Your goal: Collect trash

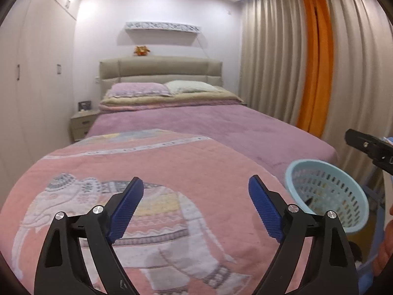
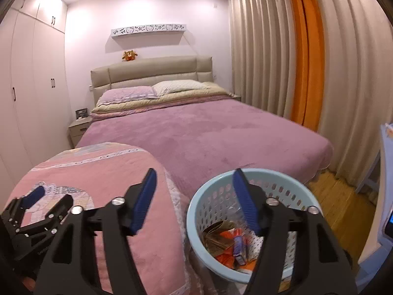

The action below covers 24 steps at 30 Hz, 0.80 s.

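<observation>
Both tools are released and empty. My left tool [image 1: 196,189] stands wide apart over the pink elephant blanket [image 1: 152,172], nothing between its blue pads. My right tool [image 2: 194,191] is also apart, with its right pad hanging just above the rim of the light blue basket [image 2: 196,211] and its left pad over the blanket's edge.

The trash [image 2: 228,243] sits in the bottom of the basket, below and slightly right of the right tool: orange and white wrappers, something brown and crumpled, a small purple packet. I judge the collecting to be well along, since I see no loose litter on the bed [image 2: 208,132] ahead of either tool.

Risks from here: the right tool's pad is so close to the rim that a careless swing could clip the basket and tip it, spilling wrappers onto the wooden floor [image 2: 343,196]. The two tools are also near each other, so turning them inward could knock them together.

The right view alone shows the basket's contents and the floor beyond it. The left view shows the basket only from the side, off to that tool's right, with the contents hidden behind the perforated wall, but it gives me the full elephant pattern.
</observation>
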Motion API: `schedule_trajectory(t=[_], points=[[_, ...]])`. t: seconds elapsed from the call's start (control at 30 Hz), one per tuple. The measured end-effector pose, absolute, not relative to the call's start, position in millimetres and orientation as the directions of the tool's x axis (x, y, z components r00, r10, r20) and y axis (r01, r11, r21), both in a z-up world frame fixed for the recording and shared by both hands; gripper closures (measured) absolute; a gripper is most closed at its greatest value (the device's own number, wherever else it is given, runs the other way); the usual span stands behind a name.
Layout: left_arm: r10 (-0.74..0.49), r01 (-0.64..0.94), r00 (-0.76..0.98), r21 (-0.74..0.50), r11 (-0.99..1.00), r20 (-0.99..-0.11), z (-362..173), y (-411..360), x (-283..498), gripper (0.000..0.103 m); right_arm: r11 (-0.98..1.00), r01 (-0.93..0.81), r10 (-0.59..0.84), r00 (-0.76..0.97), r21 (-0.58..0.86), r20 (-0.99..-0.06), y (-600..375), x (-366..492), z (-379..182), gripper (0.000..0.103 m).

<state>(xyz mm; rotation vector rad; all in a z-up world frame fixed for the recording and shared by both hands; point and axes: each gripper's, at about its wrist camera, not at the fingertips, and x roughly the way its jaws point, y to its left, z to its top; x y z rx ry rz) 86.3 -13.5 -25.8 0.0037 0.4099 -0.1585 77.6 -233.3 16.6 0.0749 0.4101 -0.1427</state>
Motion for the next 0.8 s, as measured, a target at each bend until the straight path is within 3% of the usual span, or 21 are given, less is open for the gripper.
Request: schedule_trajectory(t=[0.13, 0.4, 0.8], points=[[-0.150, 0.153, 0.901, -0.025, 0.988, -0.407, -27, -12, 88, 0.015, 0.984, 0.173, -0.143, 0.912, 0.045, -0.385, -228, 73, 14, 0.031], [-0.144, 0.145, 0.910, -0.028, 0.989, -0.388, -26, -10, 80, 0.008, 0.980, 0.187, -0.146, 0.911, 0.070, -0.385, -228, 69, 11, 0.031], [-0.148, 0.162, 0.901, 0.000, 0.987, -0.409, -28, -20, 82, 0.007, 0.978, 0.190, -0.139, 0.899, 0.084, -0.416, -230, 71, 3, 0.031]])
